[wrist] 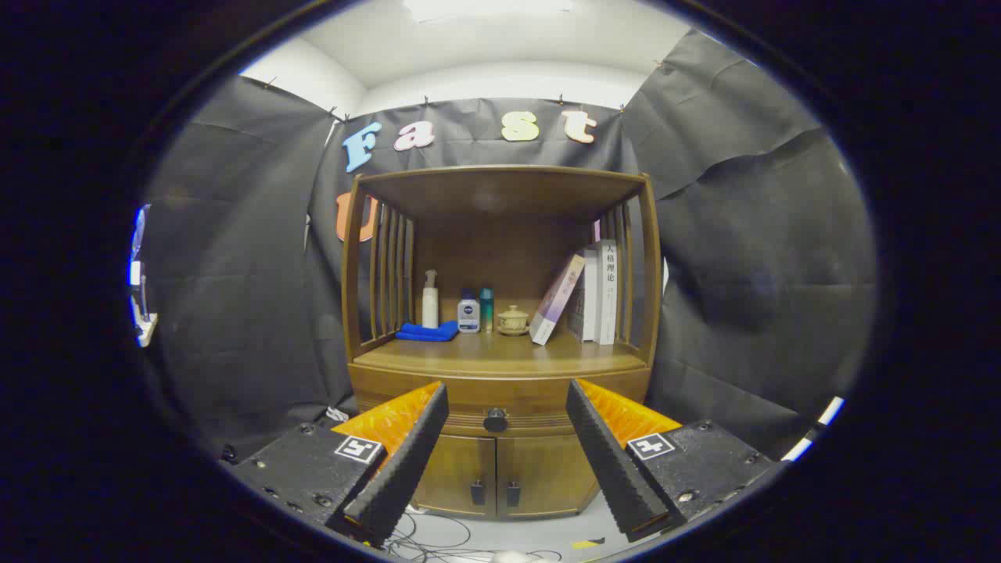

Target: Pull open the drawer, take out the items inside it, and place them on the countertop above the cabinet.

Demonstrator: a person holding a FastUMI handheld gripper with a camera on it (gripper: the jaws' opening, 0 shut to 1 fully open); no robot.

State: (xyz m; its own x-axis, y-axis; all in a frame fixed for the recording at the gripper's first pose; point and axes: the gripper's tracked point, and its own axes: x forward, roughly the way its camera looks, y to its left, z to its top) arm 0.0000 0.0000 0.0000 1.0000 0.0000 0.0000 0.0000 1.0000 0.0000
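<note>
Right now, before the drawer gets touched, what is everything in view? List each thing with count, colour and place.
cabinet: one, brown wood, ahead of the tongs
drawer knob: one, dark, on the shut drawer, beyond and between the fingers
lower doors: two, brown, under the drawer
pump bottle: one, white, shelf left
cloth: one, blue, folded beside the pump bottle
small bottles: two, white and teal, shelf middle
lidded cup: one, beige, on a saucer
books: several, one leaning, shelf right
cables: floor
tongs: one, open, holding nothing
</note>
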